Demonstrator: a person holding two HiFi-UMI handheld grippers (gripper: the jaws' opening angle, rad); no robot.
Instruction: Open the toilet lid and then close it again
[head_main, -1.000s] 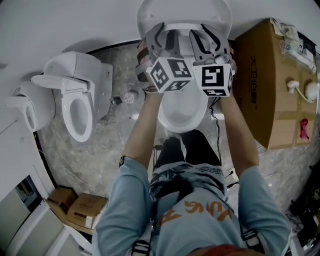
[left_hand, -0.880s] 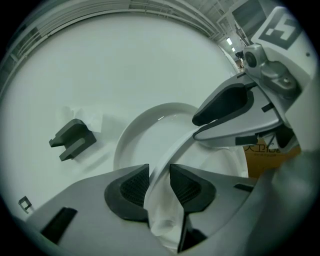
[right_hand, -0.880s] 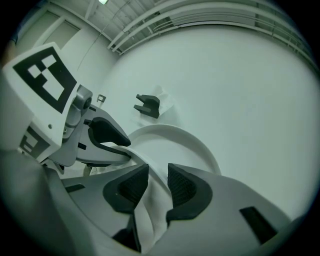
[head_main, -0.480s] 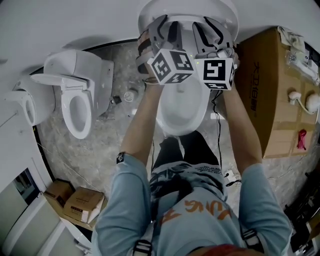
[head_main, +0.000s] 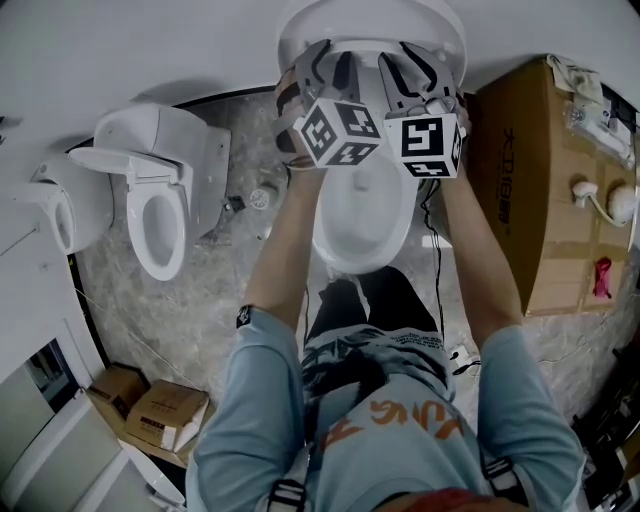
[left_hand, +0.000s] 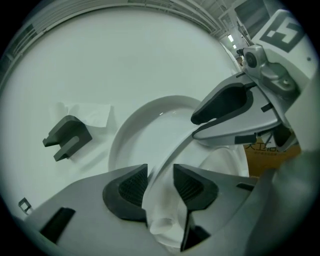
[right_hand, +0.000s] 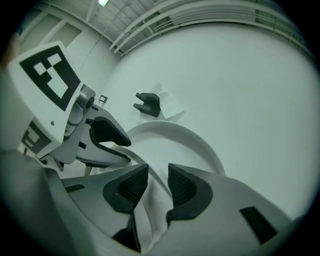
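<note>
A pale blue orange-printed shirt (head_main: 400, 455) and dark trousers (head_main: 388, 296) are worn; left claw (left_hand: 160, 182) and right claw (right_hand: 158, 187) are grey.

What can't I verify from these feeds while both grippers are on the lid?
- Hinge of the toilet lid: head view, hidden behind the left gripper, right gripper and their marker cubes.
- Whether the lid touches the wall: no view shows behind it.
- Lid's lower rim: both gripper views, cut off by the gripper bodies.
- Cardboard box print: head view, too small.

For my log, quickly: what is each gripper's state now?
Left gripper: closed on the toilet lid.
Right gripper: closed on the toilet lid too.
</note>
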